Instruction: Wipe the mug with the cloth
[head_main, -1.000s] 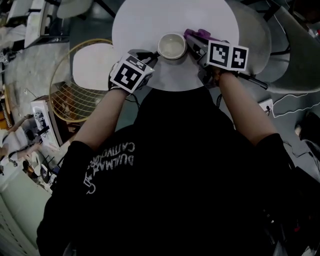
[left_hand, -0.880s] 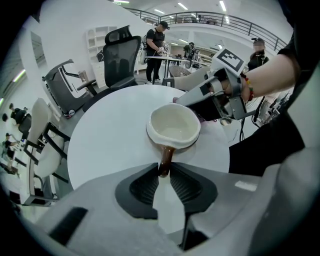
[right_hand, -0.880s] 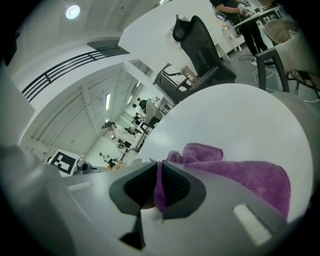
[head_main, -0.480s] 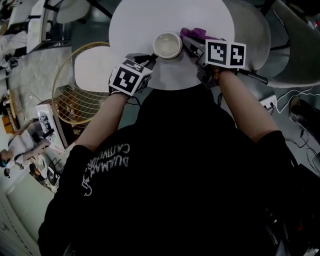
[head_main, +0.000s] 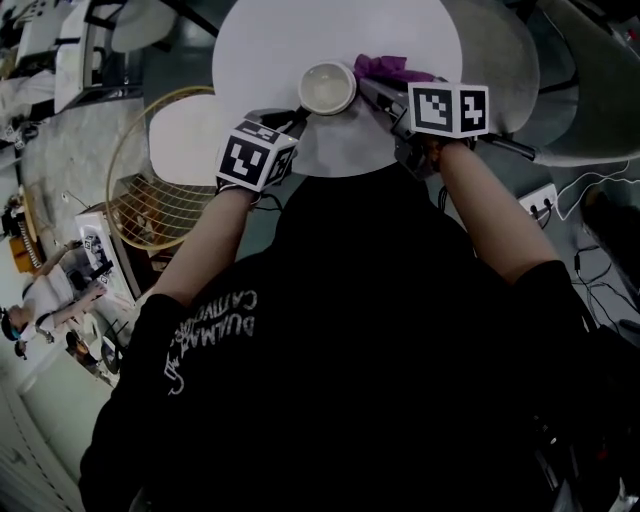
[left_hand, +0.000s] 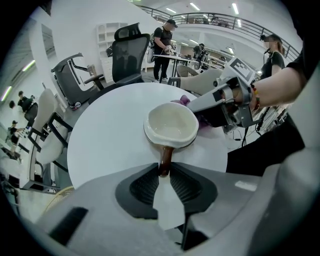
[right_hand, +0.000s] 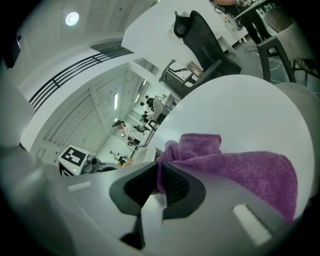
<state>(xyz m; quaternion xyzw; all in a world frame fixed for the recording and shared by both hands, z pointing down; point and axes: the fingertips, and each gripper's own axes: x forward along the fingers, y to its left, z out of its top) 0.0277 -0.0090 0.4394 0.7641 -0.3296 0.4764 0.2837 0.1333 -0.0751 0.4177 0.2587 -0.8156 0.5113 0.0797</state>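
A cream mug (head_main: 327, 88) (left_hand: 171, 126) with a brown handle (left_hand: 165, 161) stands on the round white table (head_main: 270, 40). My left gripper (head_main: 297, 118) (left_hand: 164, 173) is shut on that handle from the near side. A purple cloth (head_main: 388, 68) (right_hand: 235, 165) lies against the mug's right side, draped over the right jaw. My right gripper (head_main: 380, 95) (right_hand: 159, 186) is shut on a fold of the cloth, just right of the mug. In the right gripper view the mug is mostly hidden behind the jaws.
A wire basket (head_main: 150, 200) holding a white disc stands left of the table. A second round table (head_main: 505, 50) sits behind on the right. Office chairs (left_hand: 125, 52) and several people stand beyond the table. Cables (head_main: 590, 200) lie on the floor at right.
The mug, the cloth and both grippers have shifted slightly left and farther up in the head view; the cloth shows more behind the mug's right rim. Both grips are unchanged.
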